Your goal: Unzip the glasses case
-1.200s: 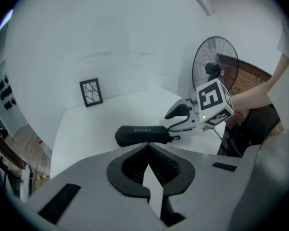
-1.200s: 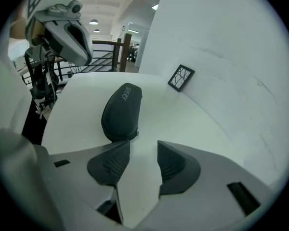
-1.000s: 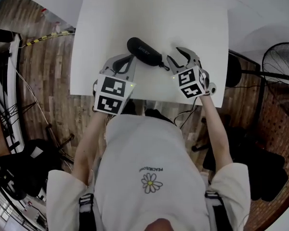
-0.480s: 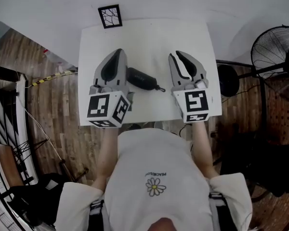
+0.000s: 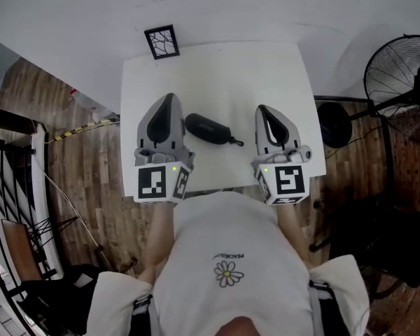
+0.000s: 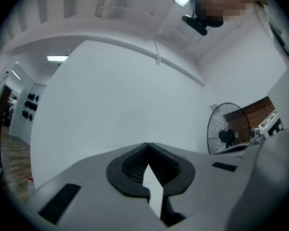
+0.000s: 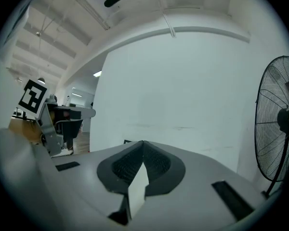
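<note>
**Both grippers clenched empty, case lying between them**

My left gripper (image 5: 169, 98) is clenched on nothing. The jaws of my right gripper (image 5: 264, 108) have just been closing, also on nothing. Both are held clear of the glasses case (image 5: 208, 129), which lies slantwise on the white table (image 5: 231, 68). I can't tell whether its zip is open, so this could be before reaching in or after finishing.

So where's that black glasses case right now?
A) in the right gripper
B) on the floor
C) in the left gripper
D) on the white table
D: the glasses case lies on the white table between the left gripper, shut and empty, and the right gripper, whose jaws have just closed on nothing.
</note>
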The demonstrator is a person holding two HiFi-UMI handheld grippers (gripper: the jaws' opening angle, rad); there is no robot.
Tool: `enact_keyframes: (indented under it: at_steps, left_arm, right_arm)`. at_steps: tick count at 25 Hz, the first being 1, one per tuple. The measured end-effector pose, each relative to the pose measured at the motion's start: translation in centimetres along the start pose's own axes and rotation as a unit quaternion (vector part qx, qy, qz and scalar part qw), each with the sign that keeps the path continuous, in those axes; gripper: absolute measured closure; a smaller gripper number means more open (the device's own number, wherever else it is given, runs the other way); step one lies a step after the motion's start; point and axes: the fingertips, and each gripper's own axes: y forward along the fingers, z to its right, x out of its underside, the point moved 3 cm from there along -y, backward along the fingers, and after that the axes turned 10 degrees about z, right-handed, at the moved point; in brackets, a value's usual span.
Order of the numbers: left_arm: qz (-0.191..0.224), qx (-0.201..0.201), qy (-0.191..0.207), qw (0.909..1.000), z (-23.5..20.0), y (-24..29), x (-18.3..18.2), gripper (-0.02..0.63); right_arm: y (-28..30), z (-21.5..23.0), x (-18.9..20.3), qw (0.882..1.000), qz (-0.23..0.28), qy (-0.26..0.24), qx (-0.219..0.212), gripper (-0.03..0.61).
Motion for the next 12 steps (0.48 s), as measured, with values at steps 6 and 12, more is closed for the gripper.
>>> enact_keyframes:
  at_steps: [6, 12]
  left_arm:
    - [0.005, 0.000, 0.016, 0.9999, 0.32, 0.20, -0.09, 0.601]
    - [0.010, -0.006, 0.020, 0.9997, 0.27, 0.24, -0.42, 0.601]
  right_arm:
    - [-0.16, -0.41, 0.93, 1.000, -0.011, -0.012, -0.011, 0.572]
    - [0.16, -0.54, 0.59, 1.000, -0.009, -0.019, -0.016, 0.572]
